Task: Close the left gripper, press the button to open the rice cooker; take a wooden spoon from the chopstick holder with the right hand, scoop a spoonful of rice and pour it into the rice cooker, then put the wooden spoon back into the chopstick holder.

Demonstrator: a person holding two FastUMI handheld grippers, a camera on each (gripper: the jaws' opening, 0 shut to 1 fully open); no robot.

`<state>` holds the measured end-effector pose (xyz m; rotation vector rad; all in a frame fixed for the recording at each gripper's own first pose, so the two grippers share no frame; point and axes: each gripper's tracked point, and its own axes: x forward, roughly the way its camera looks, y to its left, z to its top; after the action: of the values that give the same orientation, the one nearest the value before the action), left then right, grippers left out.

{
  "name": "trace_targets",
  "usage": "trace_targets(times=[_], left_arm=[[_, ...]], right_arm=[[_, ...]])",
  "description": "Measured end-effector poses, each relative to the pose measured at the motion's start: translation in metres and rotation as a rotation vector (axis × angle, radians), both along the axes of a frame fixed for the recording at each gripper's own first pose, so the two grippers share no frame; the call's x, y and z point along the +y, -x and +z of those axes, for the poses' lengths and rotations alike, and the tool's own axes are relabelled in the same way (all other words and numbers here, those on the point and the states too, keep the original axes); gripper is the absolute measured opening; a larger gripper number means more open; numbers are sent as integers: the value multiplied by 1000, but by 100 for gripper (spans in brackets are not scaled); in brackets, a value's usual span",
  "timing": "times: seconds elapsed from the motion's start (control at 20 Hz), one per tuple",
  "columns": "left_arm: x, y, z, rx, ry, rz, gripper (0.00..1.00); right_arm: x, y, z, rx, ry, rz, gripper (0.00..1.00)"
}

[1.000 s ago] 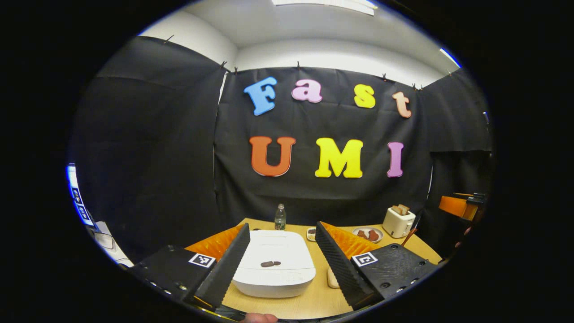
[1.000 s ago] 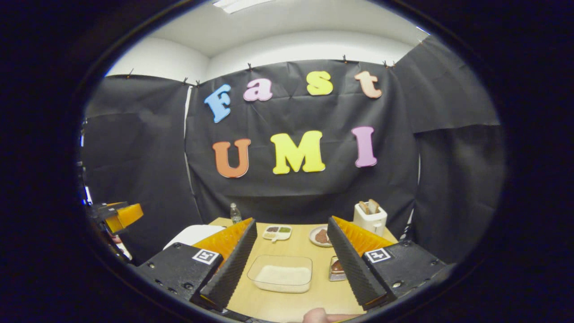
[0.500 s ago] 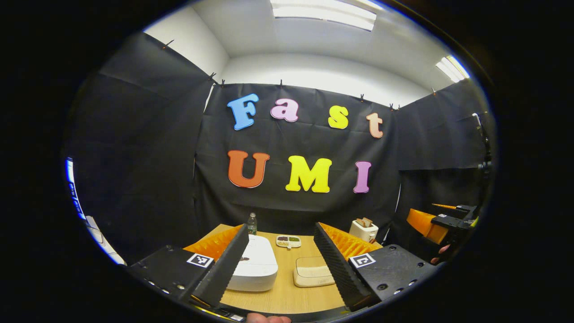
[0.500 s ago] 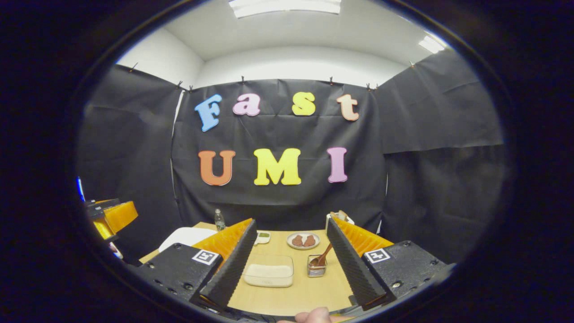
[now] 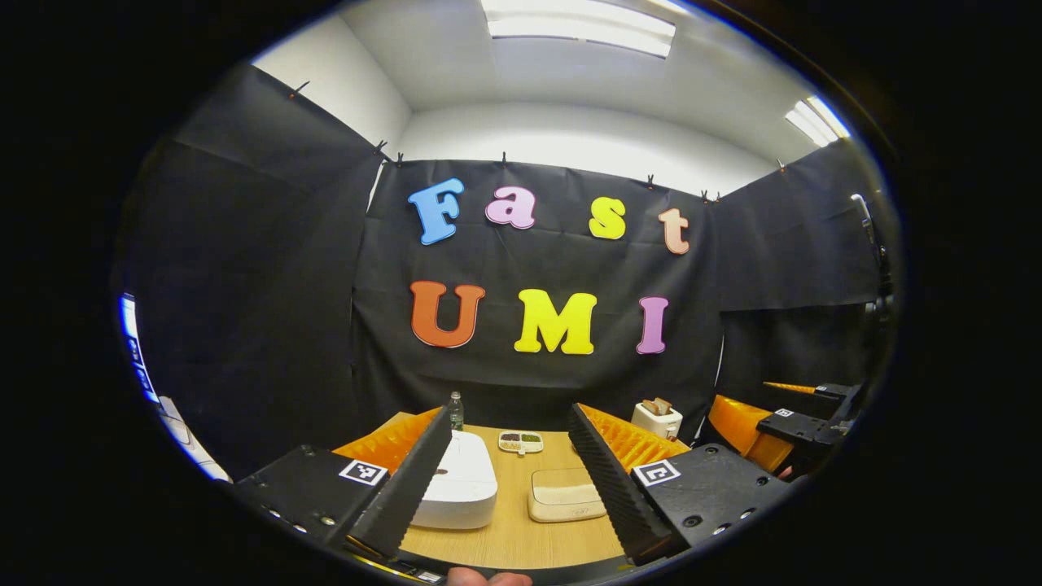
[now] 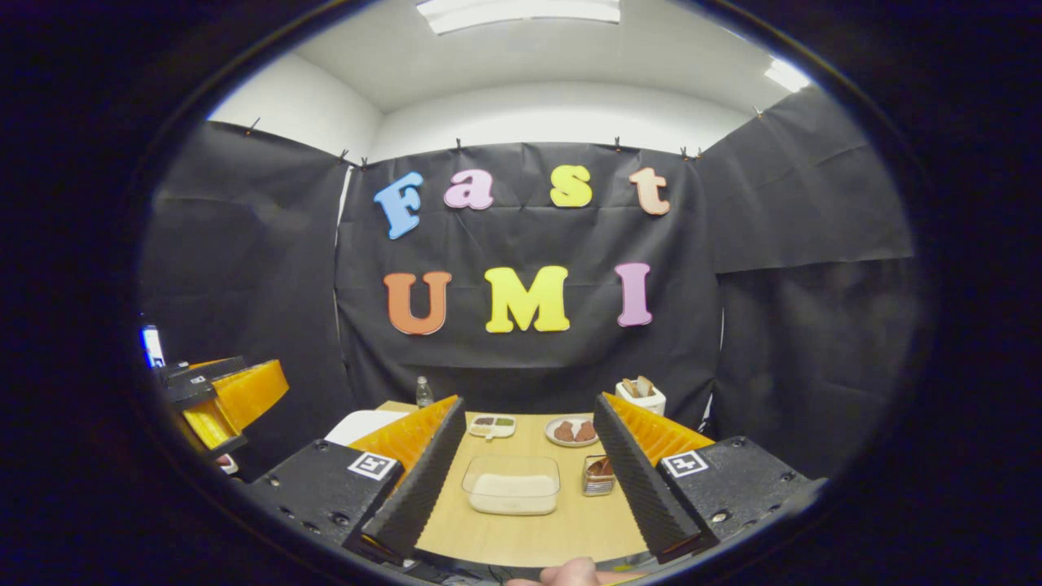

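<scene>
The white rice cooker (image 5: 460,487) sits on the wooden table (image 5: 513,537) with its lid down, partly behind a finger of my left gripper (image 5: 509,419). That gripper hovers open over the table's near edge with nothing in it. A clear box of rice (image 6: 511,485) lies ahead of my right gripper (image 6: 528,407), which is open too and holds nothing. Just right of the box stands the metal chopstick holder (image 6: 598,480), with something brown in it, the wooden spoon (image 6: 601,467). The cooker's edge (image 6: 356,425) shows at left.
A toaster (image 6: 641,396) with bread stands at the back right, a plate (image 6: 571,432) with brown food and a divided dish (image 6: 492,425) behind the rice box, a bottle (image 6: 423,391) at the back left. The other gripper (image 6: 232,389) hangs off the table's left side.
Both grippers have drawn back and tilted up, so the table things look smaller and lower. The left view has swung so the cooker sits left of centre. Both jaws stay open.
</scene>
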<state>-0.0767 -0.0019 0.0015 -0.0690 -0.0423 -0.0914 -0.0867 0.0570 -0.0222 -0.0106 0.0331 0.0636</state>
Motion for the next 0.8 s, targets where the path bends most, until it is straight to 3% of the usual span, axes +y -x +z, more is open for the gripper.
trace_targets(times=[0.05, 0.15, 0.8], left_arm=[[-3, 0, 0, -1, -6, -5, 94], [-8, -2, 0, 0, -11, -5, 94], [-18, -5, -5, 19, -30, 18, 94]], right_arm=[[0, 0, 1, -2, -1, 1, 100], [-5, 1, -2, 3, -4, -6, 96], [-26, 1, -1, 6, -15, -41, 100]])
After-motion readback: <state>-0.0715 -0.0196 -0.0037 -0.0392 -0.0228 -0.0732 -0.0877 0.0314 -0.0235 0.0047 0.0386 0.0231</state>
